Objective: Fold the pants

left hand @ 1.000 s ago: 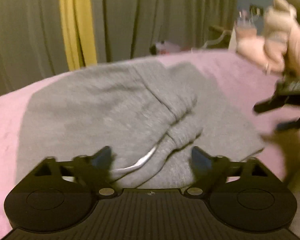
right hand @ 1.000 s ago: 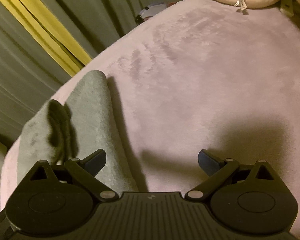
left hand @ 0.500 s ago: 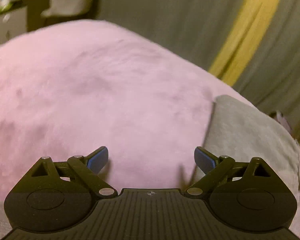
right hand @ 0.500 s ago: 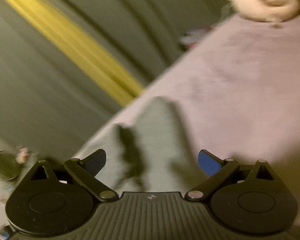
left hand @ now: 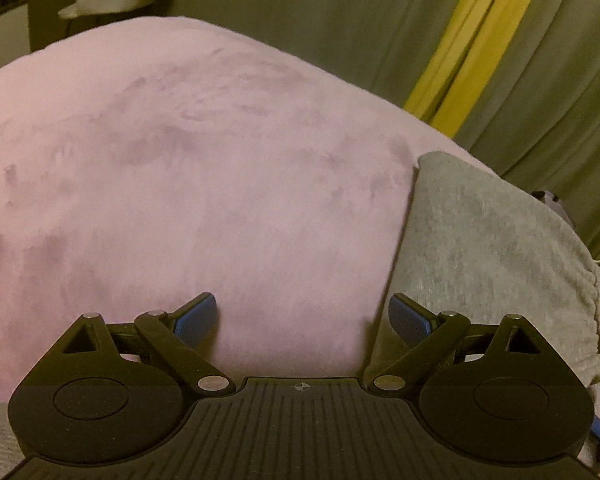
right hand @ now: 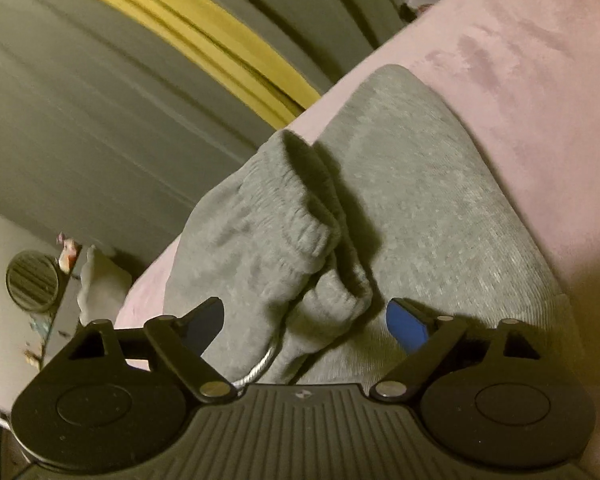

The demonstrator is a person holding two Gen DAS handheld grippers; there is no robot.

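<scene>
Both the left hand-held gripper [left hand: 302, 316] and right hand-held gripper [right hand: 304, 318] gape wide, holding nothing, over soft grey ribbed-cuffed pants [right hand: 420, 208] folded on the plush pink bed [left hand: 180, 180].

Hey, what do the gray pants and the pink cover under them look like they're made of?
Pants: probably cotton-blend sweatshirt knit, matte and heathered, with a ribbed gathered waistband. Pink cover: looks like plush velour or microfiber; stroke marks darken its nap.
</scene>
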